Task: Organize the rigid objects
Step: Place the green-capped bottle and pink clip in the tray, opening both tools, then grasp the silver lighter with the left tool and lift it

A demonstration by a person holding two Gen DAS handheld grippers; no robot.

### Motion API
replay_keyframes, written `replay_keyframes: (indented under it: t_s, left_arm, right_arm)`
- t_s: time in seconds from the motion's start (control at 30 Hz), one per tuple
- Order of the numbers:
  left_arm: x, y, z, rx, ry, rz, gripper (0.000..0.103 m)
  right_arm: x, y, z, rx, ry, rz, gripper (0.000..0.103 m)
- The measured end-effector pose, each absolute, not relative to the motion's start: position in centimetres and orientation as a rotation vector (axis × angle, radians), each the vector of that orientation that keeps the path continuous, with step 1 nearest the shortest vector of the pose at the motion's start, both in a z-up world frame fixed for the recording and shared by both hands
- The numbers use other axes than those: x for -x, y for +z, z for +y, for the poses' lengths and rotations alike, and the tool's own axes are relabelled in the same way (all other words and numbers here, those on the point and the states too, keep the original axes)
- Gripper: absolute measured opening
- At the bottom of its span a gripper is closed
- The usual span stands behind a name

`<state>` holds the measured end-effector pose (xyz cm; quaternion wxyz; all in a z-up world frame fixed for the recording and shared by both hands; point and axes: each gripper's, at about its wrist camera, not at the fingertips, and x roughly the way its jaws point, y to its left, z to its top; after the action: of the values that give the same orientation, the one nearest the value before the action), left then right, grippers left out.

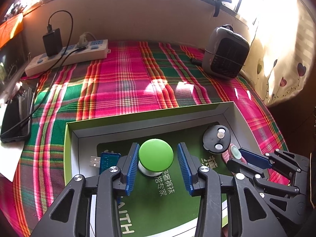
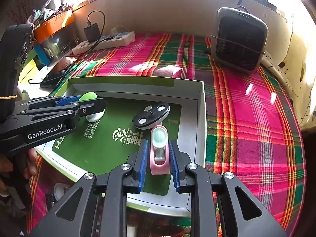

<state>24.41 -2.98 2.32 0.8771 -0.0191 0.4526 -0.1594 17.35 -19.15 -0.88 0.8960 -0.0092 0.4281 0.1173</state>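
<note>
Release step, both sides: back each gripper straight out along its fingers so pads don't drag anything. Right gripper [image 2: 158,162] sits narrow around the pink clip-like piece [image 2: 159,154] with slim gaps at both pads, so not gripping. Left gripper [image 1: 158,167] stands wider, clear of the green-capped knob [image 1: 155,155] on both sides. Both items rest on the box [image 1: 150,118] floor. Knob: glossy green dome, white base. Further in, a black disc [image 1: 216,139] with metal buttons.

Green-capped knob [image 1: 156,155], black disc [image 1: 216,139], pink holder [image 2: 159,150], inside open box [image 1: 150,114]
</note>
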Motion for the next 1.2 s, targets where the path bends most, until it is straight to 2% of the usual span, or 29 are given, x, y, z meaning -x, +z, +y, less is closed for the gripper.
replay_keyframes:
  t_s: [0.2,0.93,1.2]
  left_arm:
    - [-23.4,3.5,-2.9,0.04,-0.337,0.918,0.04]
    - [-16.7,6.0,-1.2,0.046,-0.308,0.854,0.041]
    - [-12.7,4.8,-0.6,0.053,-0.306,0.874,0.041]
  right_arm:
    - [-16.7,-0.3,-19.5,-0.004,0.249,0.862,0.038]
    - [-11.2,1.7,-21.8,-0.07,0.211,0.783,0.038]
    - [-8.4,1.6,-24.1,-0.131,0.18,0.755,0.038]
